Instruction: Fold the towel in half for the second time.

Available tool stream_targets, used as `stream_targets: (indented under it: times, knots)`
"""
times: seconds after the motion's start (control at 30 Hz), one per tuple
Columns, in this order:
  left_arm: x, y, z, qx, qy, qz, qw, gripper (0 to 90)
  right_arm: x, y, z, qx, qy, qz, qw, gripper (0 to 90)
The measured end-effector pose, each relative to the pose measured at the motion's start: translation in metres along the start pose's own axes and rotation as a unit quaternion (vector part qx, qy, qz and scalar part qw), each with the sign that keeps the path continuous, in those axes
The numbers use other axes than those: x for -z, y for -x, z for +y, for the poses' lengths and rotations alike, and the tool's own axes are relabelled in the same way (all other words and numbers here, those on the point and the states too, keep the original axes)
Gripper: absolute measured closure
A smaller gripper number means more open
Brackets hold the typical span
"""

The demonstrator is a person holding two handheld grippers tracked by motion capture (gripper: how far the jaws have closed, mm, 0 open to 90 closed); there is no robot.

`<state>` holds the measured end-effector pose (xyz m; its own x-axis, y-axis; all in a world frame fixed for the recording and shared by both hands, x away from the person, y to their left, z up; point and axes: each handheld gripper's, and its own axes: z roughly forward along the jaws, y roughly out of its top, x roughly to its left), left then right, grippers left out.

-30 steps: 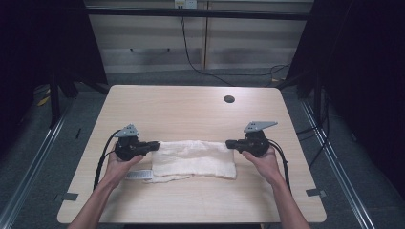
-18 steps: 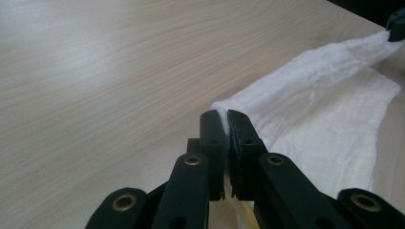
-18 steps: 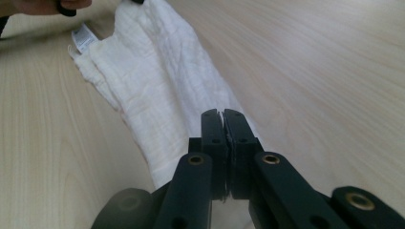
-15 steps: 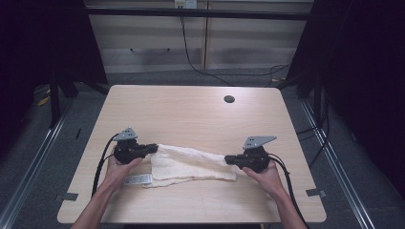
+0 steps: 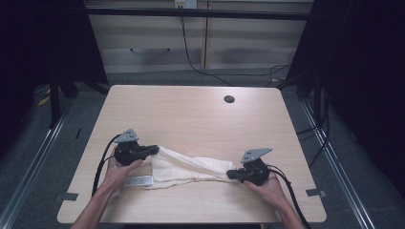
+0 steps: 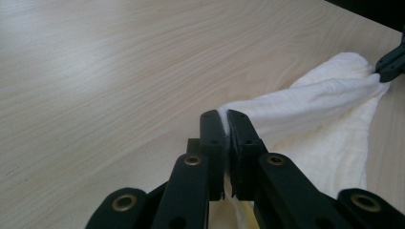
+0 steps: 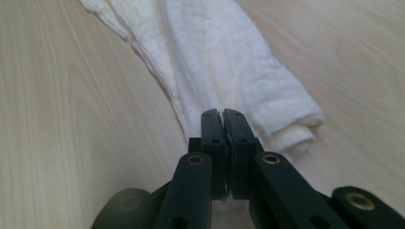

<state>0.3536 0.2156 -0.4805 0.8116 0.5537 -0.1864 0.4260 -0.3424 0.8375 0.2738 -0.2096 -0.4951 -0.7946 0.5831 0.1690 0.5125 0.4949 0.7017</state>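
Note:
A white cloth (image 5: pixel 188 168) lies bunched across the front of the wooden table (image 5: pixel 191 114), stretched between both grippers. My left gripper (image 5: pixel 154 150) is shut on the cloth's left end; in the left gripper view the jaws (image 6: pixel 225 119) pinch the cloth (image 6: pixel 315 105), which runs off to the other gripper (image 6: pixel 391 64) at far right. My right gripper (image 5: pixel 231 174) is shut on the right end, nearer the front edge. In the right gripper view the closed jaws (image 7: pixel 222 117) clamp an edge of the folded cloth (image 7: pixel 229 62).
A small white label or tag (image 5: pixel 138 181) lies on the table just in front of the cloth's left part. A dark round hole (image 5: pixel 229 99) sits near the table's far edge. Cables trail from both grippers off the front of the table.
My right gripper has moved toward the table's front edge and slightly inward, dragging its end of the cloth. The flat cloth is now twisted and slanted. The left gripper has barely moved.

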Motion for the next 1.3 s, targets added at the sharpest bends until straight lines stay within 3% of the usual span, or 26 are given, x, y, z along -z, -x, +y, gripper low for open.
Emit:
stream_targets:
  times: [0.13,0.3,0.33,0.4,0.57,0.77,1.0,1.07,1.23,1.3]
  knots:
    - [0.009,0.008,0.001,-0.017,0.003,-0.001,0.9999,86.0,-0.002,0.001,-0.003,-0.01,0.003,0.0,0.9999,88.5]
    - [0.025,0.023,-0.002,-0.04,0.011,-0.009,0.9991,85.9,-0.004,-0.004,-0.002,-0.008,-0.003,-0.021,0.9997,88.6]
    - [0.025,0.023,-0.002,-0.04,0.011,-0.009,0.9991,85.9,-0.004,-0.004,-0.002,-0.008,-0.003,-0.021,0.9997,88.6]
    - [0.033,0.033,-0.005,-0.059,0.008,-0.01,0.9982,85.8,-0.004,-0.004,-0.003,-0.011,-0.001,-0.021,0.9997,88.6]
    - [0.042,0.048,-0.009,-0.075,0.01,-0.027,0.9968,85.7,-0.004,-0.004,-0.003,-0.018,0.002,-0.017,0.9997,88.7]
    - [0.044,0.065,-0.02,-0.089,-0.011,-0.049,0.9948,85.7,-0.004,-0.004,-0.003,-0.022,0.0,-0.02,0.9996,88.7]
    - [0.042,0.07,-0.034,-0.088,-0.042,-0.063,0.9933,85.5,-0.004,-0.003,-0.003,-0.023,0.003,-0.019,0.9996,88.7]
    - [0.039,0.078,-0.041,-0.098,-0.059,-0.078,0.9903,85.3,-0.004,-0.004,-0.003,-0.024,0.002,-0.02,0.9995,88.7]
    - [0.031,0.081,-0.055,-0.098,-0.086,-0.076,0.9886,85.1,-0.004,-0.003,-0.002,-0.017,-0.002,-0.024,0.9995,88.7]
    - [0.029,0.083,-0.056,-0.096,-0.084,-0.07,0.9893,85.1,-0.002,-0.002,-0.003,-0.018,-0.004,-0.027,0.9995,88.7]
